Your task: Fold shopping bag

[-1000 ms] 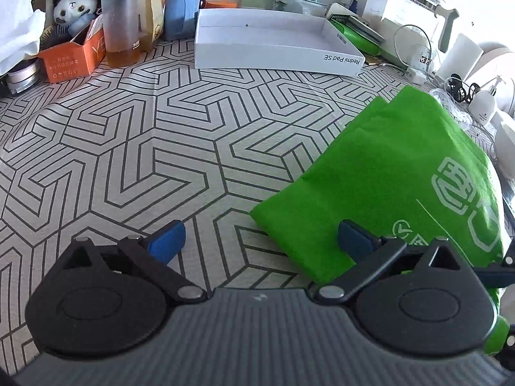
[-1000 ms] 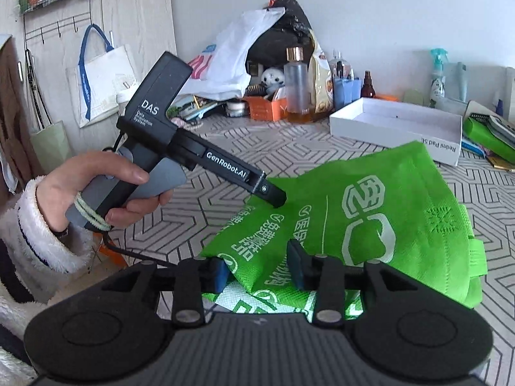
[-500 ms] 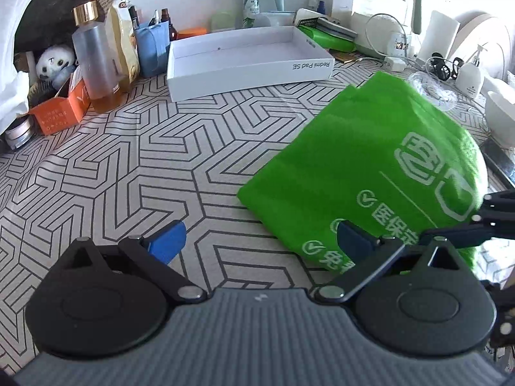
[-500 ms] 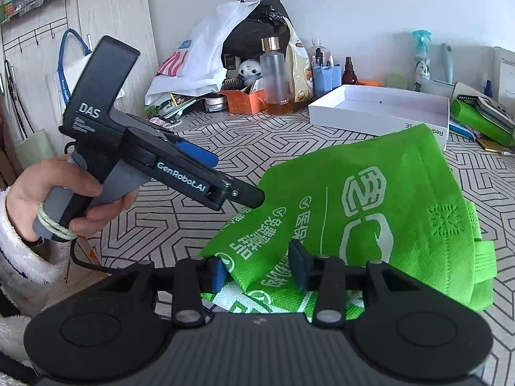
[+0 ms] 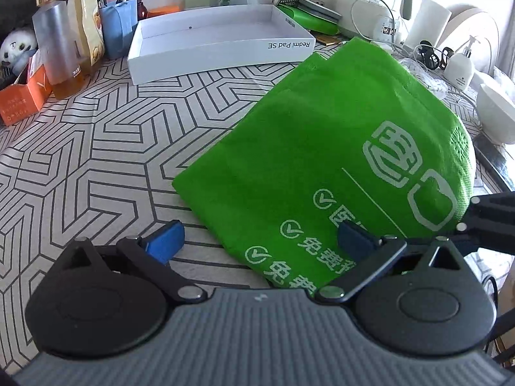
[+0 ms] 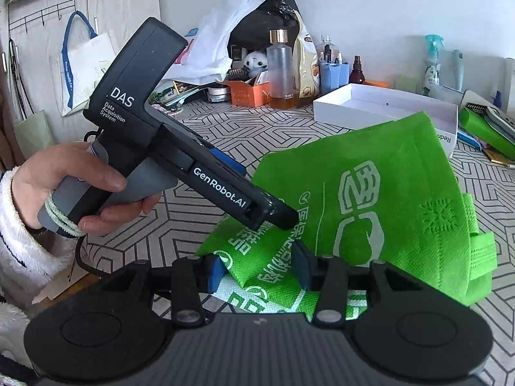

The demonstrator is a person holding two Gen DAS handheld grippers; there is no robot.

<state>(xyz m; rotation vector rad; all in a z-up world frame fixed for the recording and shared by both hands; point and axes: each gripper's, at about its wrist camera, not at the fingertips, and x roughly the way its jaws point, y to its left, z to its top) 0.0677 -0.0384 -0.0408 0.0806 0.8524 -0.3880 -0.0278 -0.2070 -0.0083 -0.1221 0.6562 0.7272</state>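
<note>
The right gripper (image 6: 257, 271) has its blue pads set part-way apart astride the near edge of the green shopping bag (image 6: 379, 199), grip uncertain. The left gripper (image 5: 260, 241) gapes wide, its right pad over the bag's near corner. Beyond sits a white box (image 5: 222, 51)

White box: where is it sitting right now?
In the left wrist view the white box sits at the table's far side, just beyond the green bag, right of the blue holder.
</note>
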